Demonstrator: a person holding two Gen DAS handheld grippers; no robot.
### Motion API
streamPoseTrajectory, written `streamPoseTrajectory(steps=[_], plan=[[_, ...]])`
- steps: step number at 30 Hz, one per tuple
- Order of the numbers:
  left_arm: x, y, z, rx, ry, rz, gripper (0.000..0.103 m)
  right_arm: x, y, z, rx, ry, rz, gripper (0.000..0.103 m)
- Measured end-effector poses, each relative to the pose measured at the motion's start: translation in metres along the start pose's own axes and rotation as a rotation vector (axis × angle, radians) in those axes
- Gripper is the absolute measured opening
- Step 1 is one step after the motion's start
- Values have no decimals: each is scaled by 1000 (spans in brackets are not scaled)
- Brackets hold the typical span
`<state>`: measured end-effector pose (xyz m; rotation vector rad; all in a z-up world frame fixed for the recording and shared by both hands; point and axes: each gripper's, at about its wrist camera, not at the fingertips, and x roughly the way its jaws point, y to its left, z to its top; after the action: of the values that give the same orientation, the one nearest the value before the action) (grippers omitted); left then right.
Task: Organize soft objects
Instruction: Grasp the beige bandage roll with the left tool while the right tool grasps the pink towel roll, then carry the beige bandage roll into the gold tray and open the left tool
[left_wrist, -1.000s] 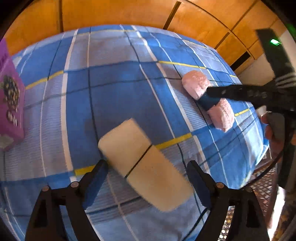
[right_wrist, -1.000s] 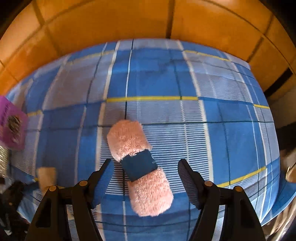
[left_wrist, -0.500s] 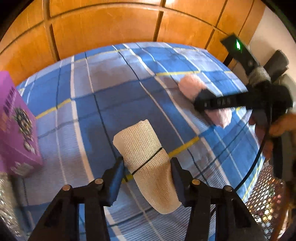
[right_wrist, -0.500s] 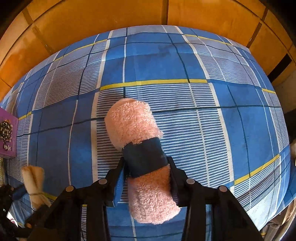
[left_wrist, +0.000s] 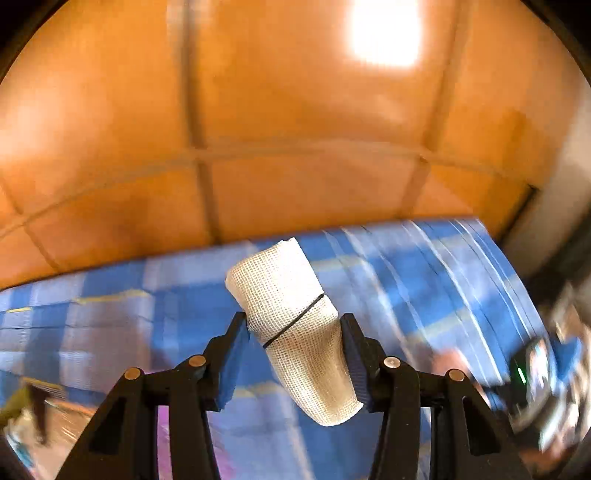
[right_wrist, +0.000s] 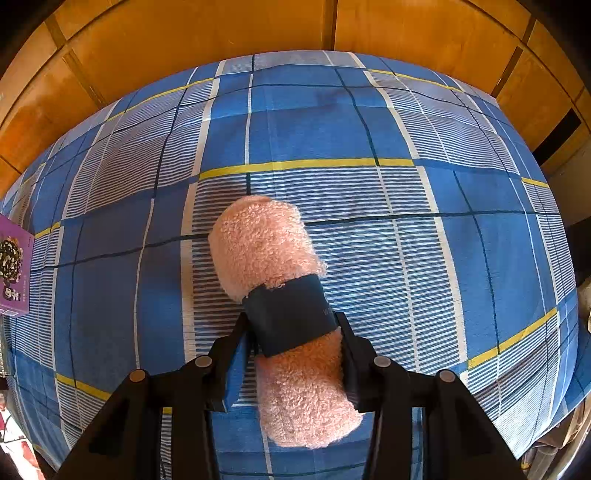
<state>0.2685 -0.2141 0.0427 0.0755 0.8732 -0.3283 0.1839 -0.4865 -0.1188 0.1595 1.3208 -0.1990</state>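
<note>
Two soft rolls, both gripped. Left tongs (left_wrist: 293, 354) have just closed on the white gauze roll (left_wrist: 291, 325), pads pressing its sides near the black band; roll looks lifted clear of the bed (left_wrist: 110, 314), hanging over the blue plaid sheet with the wooden wall behind, view blurred. Right tongs (right_wrist: 291, 356) have also just closed, clamped on the pink fluffy roll (right_wrist: 284, 314) at and below its dark blue sleeve; this roll looks to be lying on the sheet, roughly mid-bed, slightly toward the near edge. Purple box (right_wrist: 13, 273) sits at the bed's left edge, well apart from the pink roll. Progress: early, I'd say. Pick-up of both done, white one already airborne, pink one not yet raised. Left to do: carry and place both; destination not visible, possibly the box side.
</note>
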Motion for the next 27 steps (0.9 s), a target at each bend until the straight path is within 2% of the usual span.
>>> streamPoseTrajectory(steps=[3,5,9,12,18,23,27], plan=[[-12,54,26,-67,-51,104,50,0,1,0,-3,-2,-1,44],[-20,85,31,-99,-72,153,51,0,2,0,-4,-3,-2,44],[-45,157,19,-168,-91,268,51,1,4,0,-10,-4,-8,44],[-63,205,-8,-204,-98,338,51,2,5,0,-11,-4,-10,44],[-104,263,-73,-260,-126,413,51,4,14,-1,-33,-5,-37,44],[-139,275,-127,-252,-171,438,51,7,24,-4,-48,-6,-63,44],[-162,276,-174,-273,-197,419,52,8,33,-6,-44,-10,-88,45]])
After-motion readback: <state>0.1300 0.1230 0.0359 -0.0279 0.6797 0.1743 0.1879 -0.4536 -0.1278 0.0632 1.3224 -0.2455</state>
